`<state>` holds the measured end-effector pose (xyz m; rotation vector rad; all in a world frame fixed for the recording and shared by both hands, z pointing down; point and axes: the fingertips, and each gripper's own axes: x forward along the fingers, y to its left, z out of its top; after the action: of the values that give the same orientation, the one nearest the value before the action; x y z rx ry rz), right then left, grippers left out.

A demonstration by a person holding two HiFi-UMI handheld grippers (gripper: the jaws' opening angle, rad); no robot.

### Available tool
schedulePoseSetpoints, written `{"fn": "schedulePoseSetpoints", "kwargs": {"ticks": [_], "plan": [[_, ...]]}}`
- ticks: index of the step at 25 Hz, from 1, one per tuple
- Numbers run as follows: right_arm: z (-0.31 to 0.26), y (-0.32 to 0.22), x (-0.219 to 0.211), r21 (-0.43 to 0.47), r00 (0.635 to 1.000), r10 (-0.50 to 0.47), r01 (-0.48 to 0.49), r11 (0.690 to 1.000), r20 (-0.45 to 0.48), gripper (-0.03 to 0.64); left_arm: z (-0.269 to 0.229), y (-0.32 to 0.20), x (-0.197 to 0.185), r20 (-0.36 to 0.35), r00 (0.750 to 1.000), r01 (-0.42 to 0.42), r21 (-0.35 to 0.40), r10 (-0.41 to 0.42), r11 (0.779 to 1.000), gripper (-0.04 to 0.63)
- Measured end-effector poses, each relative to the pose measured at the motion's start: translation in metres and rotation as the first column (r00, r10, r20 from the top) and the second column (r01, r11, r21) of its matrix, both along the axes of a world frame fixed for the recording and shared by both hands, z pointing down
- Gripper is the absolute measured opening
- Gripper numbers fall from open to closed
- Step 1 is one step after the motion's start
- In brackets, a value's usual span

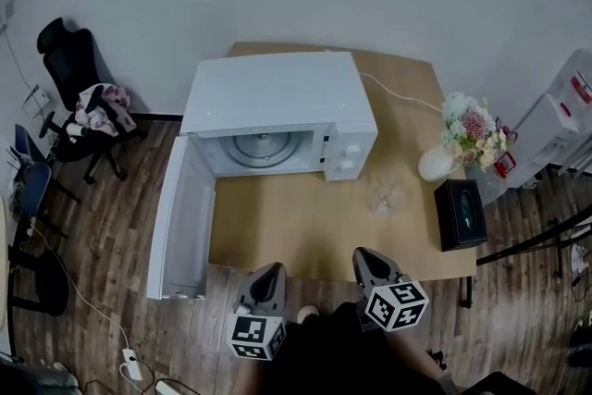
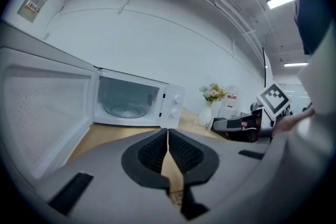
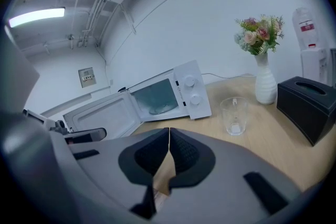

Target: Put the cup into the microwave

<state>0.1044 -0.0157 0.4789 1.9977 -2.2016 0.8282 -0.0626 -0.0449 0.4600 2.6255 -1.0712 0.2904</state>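
1. The right gripper (image 3: 169, 129) has its jaws pressed together with nothing between them. The cup (image 3: 234, 116) stands upright on the table (image 1: 277, 227), ahead of these jaws and off to their right, well apart from them.
2. The left gripper (image 2: 168, 131) likewise has its jaws closed on nothing. The microwave (image 2: 131, 99) lies ahead of them and a little to their left, and its door (image 2: 47, 107) is swung wide open on the jaws' left.
3. We see the cup near the microwave's knob end, not touching it.
4. In the head view the cup is only a faint glassy smear, and we cannot make out its handle there. The microwave's top hides most of the cavity.
5. The cup is clear and cylindrical. The microwave is a white box with two round knobs (image 3: 189, 82) and a round glass turntable (image 1: 262, 146).
6. The table is pale wood, and the jaw pads are black and ribbed.
7. Beyond the cup, further right of the jaws, stand a white vase (image 3: 265, 84) of flowers and a black box (image 3: 307, 105).
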Motion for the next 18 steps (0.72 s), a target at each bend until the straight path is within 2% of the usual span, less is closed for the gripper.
{"fn": "schedulePoseSetpoints", "kwargs": {"ticks": [8,18], "plan": [[0.001,-0.001,0.003,-0.019,1.000,0.006,-0.006,1.000,-0.027,-0.005,0.005,0.001,0.002,-0.019,1.000,-0.009,-0.028,0.008,1.000,0.006],[0.002,-0.014,0.036,-0.021,0.997,0.057,-0.058,0.998,-0.059,-0.005,0.012,-0.011,0.023,-0.015,1.000,-0.028,-0.062,0.027,0.998,0.006]]}}
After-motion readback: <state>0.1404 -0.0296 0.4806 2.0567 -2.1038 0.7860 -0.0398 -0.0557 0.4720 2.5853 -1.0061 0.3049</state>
